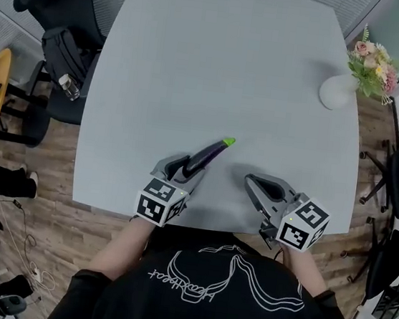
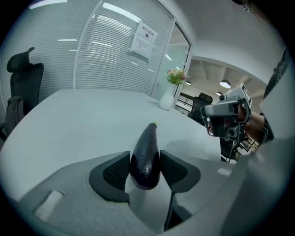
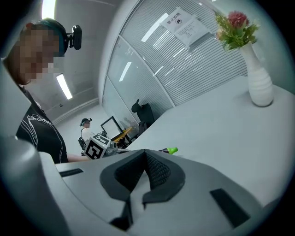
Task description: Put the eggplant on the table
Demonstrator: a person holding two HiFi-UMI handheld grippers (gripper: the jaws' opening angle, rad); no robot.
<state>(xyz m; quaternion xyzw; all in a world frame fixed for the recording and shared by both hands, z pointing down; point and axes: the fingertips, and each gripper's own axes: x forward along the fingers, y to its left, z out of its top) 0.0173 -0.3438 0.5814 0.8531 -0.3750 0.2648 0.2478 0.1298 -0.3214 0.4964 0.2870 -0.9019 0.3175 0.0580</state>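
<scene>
So the left claw (image 2: pixel 145 162) has the eggplant (image 2: pixel 146 154) pinched between its two pads, jaws standing fairly wide because they're around the fat rounded end. The rest of it pokes straight out ahead of the claw, narrowing down to a little green stem tip at the far end. It's angled down over the pale grey surface (image 1: pixel 218 64), but I honestly can't tell if the tip is touching yet or just hanging above it.

The right claw (image 3: pixel 146 171) is off to the right of the left one, pads closed together with nothing in them, basically just parked near the front edge. A white vase of flowers (image 1: pixel 338 91) sits well ahead of it and further right, nowhere near the action.

Handling-wise, my guess: the skin is dark and really glossy, so it's probably slick. The body tapers too, so squeezing harder could squirt it forward out of the pads. It looks firm enough to keep its shape and I doubt it weighs much, though all that length out front will want to droop nose-down.

Gripping the thick part like this seems the right call. I'd get it lying low before letting go, since a round thing like this will likely roll a bit.
</scene>
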